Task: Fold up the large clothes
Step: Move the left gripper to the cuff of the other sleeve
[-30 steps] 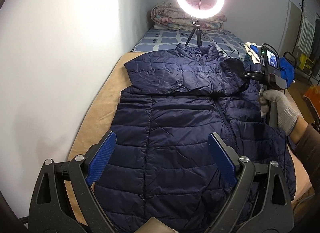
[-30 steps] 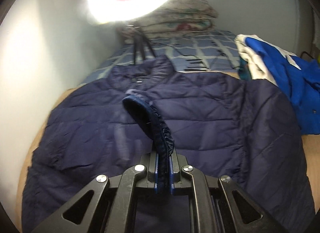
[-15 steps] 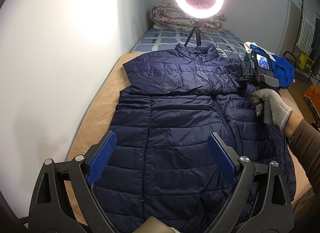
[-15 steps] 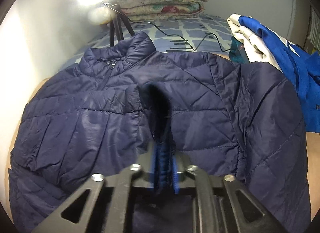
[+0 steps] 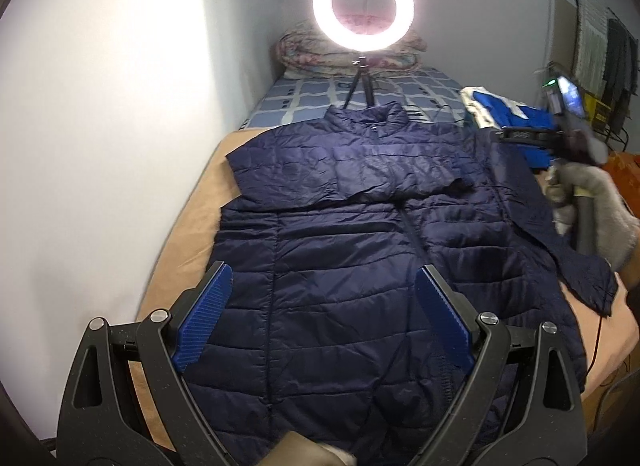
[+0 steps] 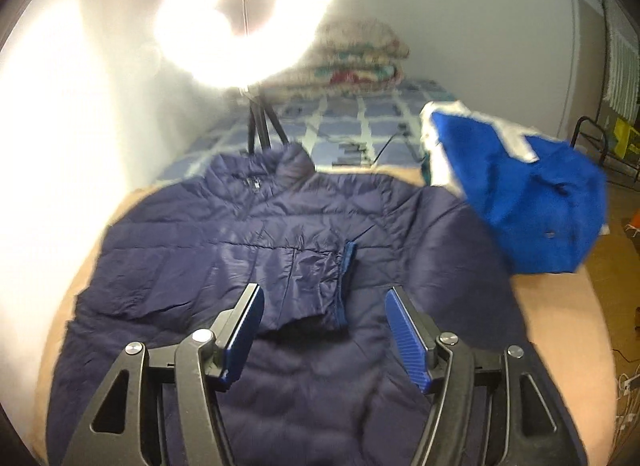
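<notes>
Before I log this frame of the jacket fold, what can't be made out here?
- Jacket hem: cut off by the bottom edge and the left gripper, left wrist view.
- Right gripper view: motion-blurred; ring light glare washes out the wall.
- Blue garment: its type unclear, blurred.
- Right sleeve cuff: partly hidden by the gloved hand.

Main light for me is the ring light (image 5: pixel 363 5) at the far end, sharp-edged in the left wrist view, blown out to a smeared white blob (image 6: pixel 244 13) in the right one. Big glare patch on the wall (image 5: pixel 100 113) to the left. Jacket (image 5: pixel 360 266) evenly lit, dark, quilting readable. Right wrist view is motion-blurred all over: quilt pile (image 6: pixel 356 61) and blue garment (image 6: pixel 528 201) soft. In the left view, only the gloved hand (image 5: pixel 600 205) at right is smeared. Fisheye bends the edges, corners black.
</notes>
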`<state>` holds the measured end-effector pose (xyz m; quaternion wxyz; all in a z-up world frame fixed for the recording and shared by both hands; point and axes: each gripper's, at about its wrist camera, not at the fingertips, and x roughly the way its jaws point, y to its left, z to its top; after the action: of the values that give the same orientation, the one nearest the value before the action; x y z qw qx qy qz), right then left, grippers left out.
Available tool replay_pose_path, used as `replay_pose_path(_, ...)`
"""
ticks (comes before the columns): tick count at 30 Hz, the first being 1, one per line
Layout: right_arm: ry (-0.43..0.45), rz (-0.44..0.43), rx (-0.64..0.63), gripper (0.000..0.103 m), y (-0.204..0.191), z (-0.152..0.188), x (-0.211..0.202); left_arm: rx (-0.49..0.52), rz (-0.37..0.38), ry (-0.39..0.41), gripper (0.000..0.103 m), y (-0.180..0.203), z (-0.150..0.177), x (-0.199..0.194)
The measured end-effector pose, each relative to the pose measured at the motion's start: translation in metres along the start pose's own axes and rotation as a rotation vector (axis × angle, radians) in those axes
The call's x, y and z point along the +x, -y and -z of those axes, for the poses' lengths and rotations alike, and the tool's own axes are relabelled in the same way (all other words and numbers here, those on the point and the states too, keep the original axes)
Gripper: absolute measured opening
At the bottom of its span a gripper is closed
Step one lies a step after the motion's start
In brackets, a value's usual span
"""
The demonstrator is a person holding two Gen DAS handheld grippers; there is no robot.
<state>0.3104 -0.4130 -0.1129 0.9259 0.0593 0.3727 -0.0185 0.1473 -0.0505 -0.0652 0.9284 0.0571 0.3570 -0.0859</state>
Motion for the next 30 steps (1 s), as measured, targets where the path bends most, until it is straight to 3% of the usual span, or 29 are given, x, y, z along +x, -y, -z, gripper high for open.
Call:
replay_pose_path(6, 0.047, 0.017, -0.002, 0.072, 0.014, 0.021, -0.101, 0.041, 0.087, 0.042, 0.094, 0.031, -0.005, -0.015)
replay_pose_path(9, 0.061, 0.034, 0.016, 0.082, 0.026, 0.040, -0.149, 0.074, 0.138, 0.051, 0.094, 0.050, -0.005, -0.020)
replay_pose_path(15, 0.106, 0.113, 0.067, 0.097, 0.060, 0.072, -0.220, 0.163, 0.221, 0.063, 0.094, 0.101, 0.003, -0.029)
replay_pose_path(16, 0.112, 0.122, 0.078, 0.103, 0.067, 0.076, -0.228, 0.186, 0.248, 0.059, 0.094, 0.112, 0.005, -0.031)
replay_pose_path(18, 0.135, 0.155, 0.091, 0.103, 0.081, 0.085, -0.247, 0.222, 0.280, 0.046, 0.094, 0.134, 0.010, -0.032)
replay_pose_path(23, 0.158, 0.175, 0.167, 0.103, 0.121, 0.099, -0.264, 0.304, 0.341, 0.017, 0.094, 0.184, 0.021, -0.033)
replay_pose_path(28, 0.158, 0.224, 0.224, 0.102, 0.161, 0.106, -0.267, 0.350, 0.453, -0.038, 0.094, 0.241, 0.030, -0.022)
replay_pose_path(30, 0.158, 0.243, 0.246, 0.098, 0.176, 0.109, -0.268, 0.355, 0.505, -0.076, 0.088, 0.265, 0.034, -0.013)
